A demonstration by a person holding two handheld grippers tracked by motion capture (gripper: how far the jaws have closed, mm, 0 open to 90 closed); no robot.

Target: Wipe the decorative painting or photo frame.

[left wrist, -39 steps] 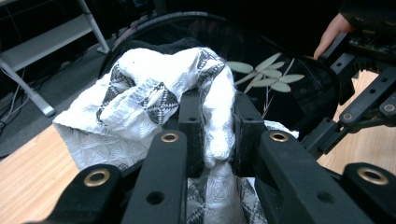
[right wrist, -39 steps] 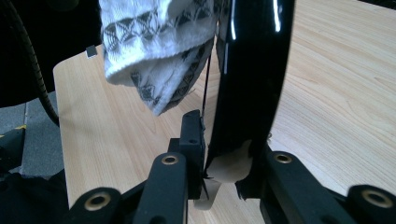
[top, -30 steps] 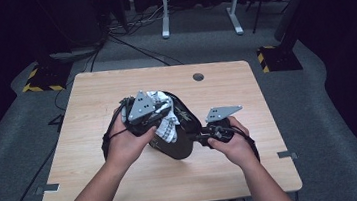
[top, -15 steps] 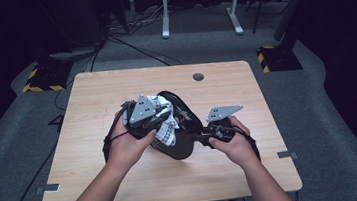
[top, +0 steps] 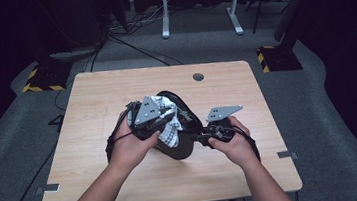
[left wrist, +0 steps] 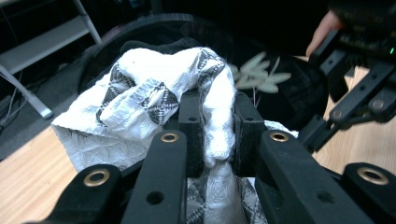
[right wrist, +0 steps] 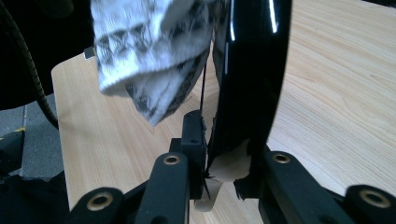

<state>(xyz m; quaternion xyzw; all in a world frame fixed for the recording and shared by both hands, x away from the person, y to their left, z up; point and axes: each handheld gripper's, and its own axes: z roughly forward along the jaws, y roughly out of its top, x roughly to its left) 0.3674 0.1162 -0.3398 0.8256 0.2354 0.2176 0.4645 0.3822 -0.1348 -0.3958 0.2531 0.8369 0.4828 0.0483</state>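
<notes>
- While the right gripper [top: 201, 137] clamps the rim of a glossy black plate [top: 181, 145] and holds it tilted on edge above the wooden table [top: 246, 98], the left gripper [top: 166, 124] pinches a white patterned cloth [top: 169, 126] against the plate's face.
- In the left gripper view, the jaws are closed narrowly on a bunched fold of the cloth [left wrist: 187, 88], with the plate's dark inner surface and its pale leaf motif [left wrist: 261, 79] just behind the fold.
- In the right gripper view, the jaws grip the plate's edge [right wrist: 252, 84] tightly, and a corner of the cloth [right wrist: 149, 56] hangs beside the plate, on the side toward the left gripper.
- The plate sits near the middle of the table, between the two hands, its lower edge close to the wood.
- Judging by this, wiping is well under way: the cloth is already on the plate's face, and both grips are secure.
- What likely remains is covering the rest of the face and rim, then laying the plate down and letting go of the cloth.
</notes>
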